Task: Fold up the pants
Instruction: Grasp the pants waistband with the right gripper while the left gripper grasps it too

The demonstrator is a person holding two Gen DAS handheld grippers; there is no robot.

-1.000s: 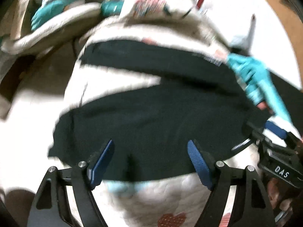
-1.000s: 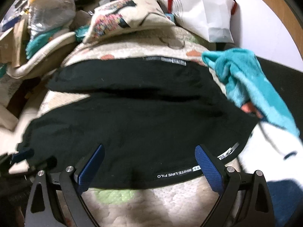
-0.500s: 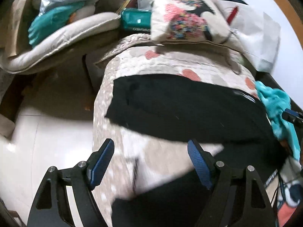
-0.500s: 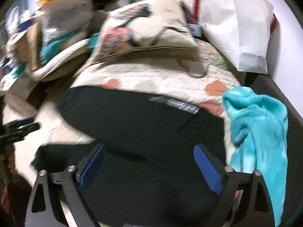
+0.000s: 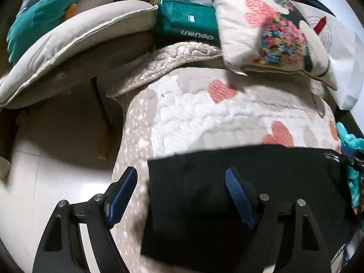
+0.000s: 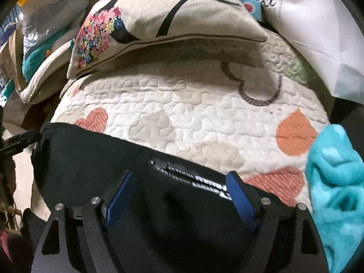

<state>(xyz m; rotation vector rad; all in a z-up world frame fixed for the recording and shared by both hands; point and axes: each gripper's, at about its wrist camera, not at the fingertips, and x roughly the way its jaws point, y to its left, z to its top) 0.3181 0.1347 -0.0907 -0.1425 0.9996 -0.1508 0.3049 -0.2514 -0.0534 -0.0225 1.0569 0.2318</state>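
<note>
On the quilt (image 5: 204, 118) lie the black pants (image 5: 261, 182), long axis running side to side under both tongs. Left tongs (image 5: 180, 193) gape at the hem end, right tongs (image 6: 179, 195) gape empty over the waistband print.

A: Light ok? Any blur?
B: Warm indoor light, fairly bright. Glare on white bag (image 5: 341, 52) far right. Pants (image 5: 238, 195) near-black, no detail. Quilt (image 6: 182, 104) sharp; towel (image 6: 334, 177) smeared. Fisheye bends edges, corners black.
</note>
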